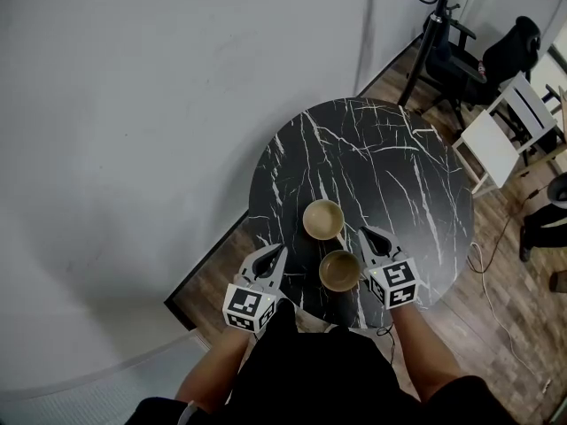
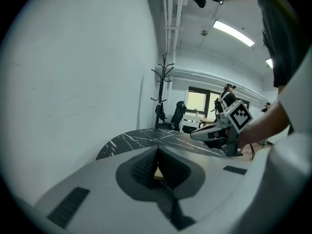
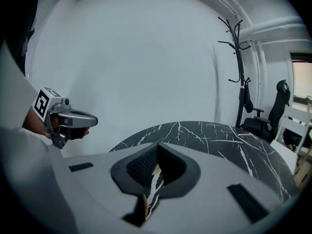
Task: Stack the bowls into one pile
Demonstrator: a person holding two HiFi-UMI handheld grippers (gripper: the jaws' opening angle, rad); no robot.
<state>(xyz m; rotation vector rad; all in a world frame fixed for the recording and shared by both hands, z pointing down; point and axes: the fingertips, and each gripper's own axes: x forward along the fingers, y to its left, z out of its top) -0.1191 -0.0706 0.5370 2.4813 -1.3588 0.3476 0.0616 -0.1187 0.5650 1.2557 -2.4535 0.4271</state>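
Two tan bowls are over a round black marble table (image 1: 372, 140). One bowl (image 1: 323, 219) sits on the table near its middle front. The other bowl (image 1: 339, 270) is nearer to me, right beside my right gripper (image 1: 364, 232). That gripper is shut, and in the right gripper view (image 3: 156, 147) a thin tan strip of the bowl's rim (image 3: 142, 207) shows between the jaws. My left gripper (image 1: 280, 250) hovers at the table's front left edge, apart from both bowls. In the left gripper view (image 2: 157, 149) its jaws meet at the tips and hold nothing.
A white wall runs close along the table's left and far side. A black coat stand (image 1: 436, 16), a black office chair (image 1: 496, 56) and a white chair (image 1: 505, 127) stand at the back right on the wood floor. A cable (image 1: 496, 264) lies on the floor at the right.
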